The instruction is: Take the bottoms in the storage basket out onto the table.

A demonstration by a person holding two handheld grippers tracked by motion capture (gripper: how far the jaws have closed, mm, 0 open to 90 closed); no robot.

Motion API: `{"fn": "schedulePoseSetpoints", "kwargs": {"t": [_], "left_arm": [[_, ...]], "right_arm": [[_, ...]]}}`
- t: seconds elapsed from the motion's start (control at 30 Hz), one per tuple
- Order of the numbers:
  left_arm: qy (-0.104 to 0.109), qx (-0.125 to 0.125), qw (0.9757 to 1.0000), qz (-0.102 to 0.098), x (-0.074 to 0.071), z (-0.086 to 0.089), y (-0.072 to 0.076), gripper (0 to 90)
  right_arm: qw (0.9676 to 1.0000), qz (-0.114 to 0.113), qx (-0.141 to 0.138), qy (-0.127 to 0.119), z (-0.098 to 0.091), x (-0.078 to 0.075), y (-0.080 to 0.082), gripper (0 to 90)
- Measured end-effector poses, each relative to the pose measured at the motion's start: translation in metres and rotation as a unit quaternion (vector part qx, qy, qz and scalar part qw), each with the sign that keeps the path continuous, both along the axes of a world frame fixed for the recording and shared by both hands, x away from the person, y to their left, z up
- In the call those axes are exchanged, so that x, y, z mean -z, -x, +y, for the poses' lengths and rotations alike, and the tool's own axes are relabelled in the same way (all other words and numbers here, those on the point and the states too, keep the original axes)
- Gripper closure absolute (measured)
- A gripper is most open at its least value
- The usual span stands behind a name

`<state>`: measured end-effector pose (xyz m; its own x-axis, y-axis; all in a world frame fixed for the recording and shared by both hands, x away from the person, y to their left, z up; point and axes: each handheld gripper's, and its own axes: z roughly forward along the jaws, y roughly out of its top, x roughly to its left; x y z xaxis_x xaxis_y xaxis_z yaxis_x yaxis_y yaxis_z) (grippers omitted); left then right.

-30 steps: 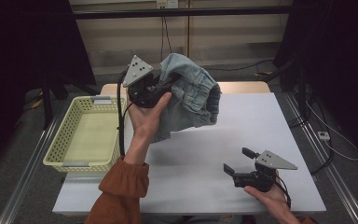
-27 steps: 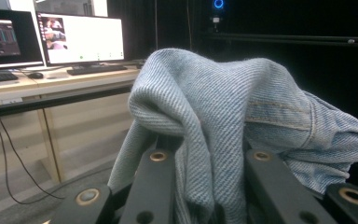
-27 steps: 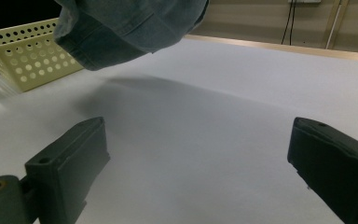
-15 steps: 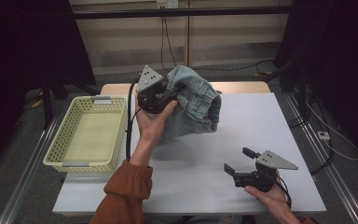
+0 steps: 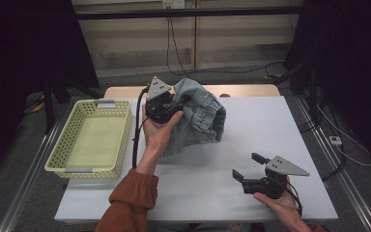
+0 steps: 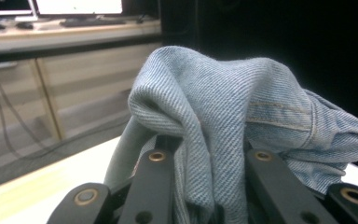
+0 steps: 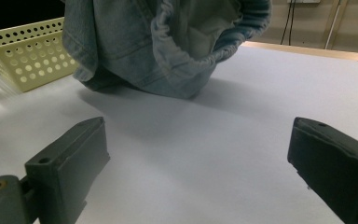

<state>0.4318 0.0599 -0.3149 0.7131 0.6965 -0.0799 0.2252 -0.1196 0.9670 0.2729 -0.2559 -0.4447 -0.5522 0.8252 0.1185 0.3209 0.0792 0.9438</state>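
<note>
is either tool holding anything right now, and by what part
The left tool is shut on the denim garment, pinching a bunched fold of fabric near its top, lower edge on the table. The right tool is open and holds nothing.

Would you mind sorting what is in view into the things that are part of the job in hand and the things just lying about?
In the job, as far as I can judge:
- denim garment, clamped in the left gripper
- yellow basket, likely its destination
- right gripper, open, low over the white table

Just lying about:
- cables on the floor
- wooden cabinets behind
</note>
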Motion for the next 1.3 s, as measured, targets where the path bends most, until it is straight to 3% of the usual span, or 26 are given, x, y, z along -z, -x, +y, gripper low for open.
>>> {"fn": "schedulePoseSetpoints", "kwargs": {"t": [0.17, 0.37, 0.7, 0.83, 0.97, 1.0, 1.07, 1.3], "left_arm": [[-0.005, -0.011, 0.9997, 0.020, 0.017, 0.003, -0.006, 78.6], [-0.031, -0.006, 0.9989, 0.036, 0.033, 0.001, -0.010, 78.1], [-0.042, 0.000, 0.9977, 0.053, 0.047, 0.004, -0.009, 77.1], [-0.057, 0.003, 0.9962, 0.065, 0.056, 0.004, -0.009, 76.9], [-0.059, 0.003, 0.9957, 0.071, 0.060, 0.004, -0.010, 76.7], [-0.075, 0.002, 0.9939, 0.080, 0.068, 0.003, -0.012, 76.7], [-0.085, 0.006, 0.9928, 0.084, 0.073, 0.003, -0.013, 75.4], [-0.095, 0.010, 0.9915, 0.089, 0.080, -0.002, -0.013, 74.4]], "right_arm": [[1.0000, 0.001, -0.002, 0.002, 0.000, 0.000, 0.000, 4.8], [1.0000, 0.002, -0.002, 0.002, 0.000, 0.000, -0.001, 4.8], [1.0000, 0.001, 0.000, 0.001, 0.000, 0.000, 0.000, 4.8], [1.0000, 0.002, -0.001, 0.002, 0.000, 0.000, -0.001, 4.8], [1.0000, 0.000, -0.002, 0.003, 0.001, 0.000, -0.001, 4.8], [1.0000, 0.000, -0.002, 0.003, 0.001, 0.000, -0.001, 4.8], [1.0000, 0.002, -0.003, -0.001, 0.002, 0.000, 0.000, 4.8], [1.0000, 0.001, -0.003, 0.001, 0.001, 0.000, 0.000, 4.8]]}}
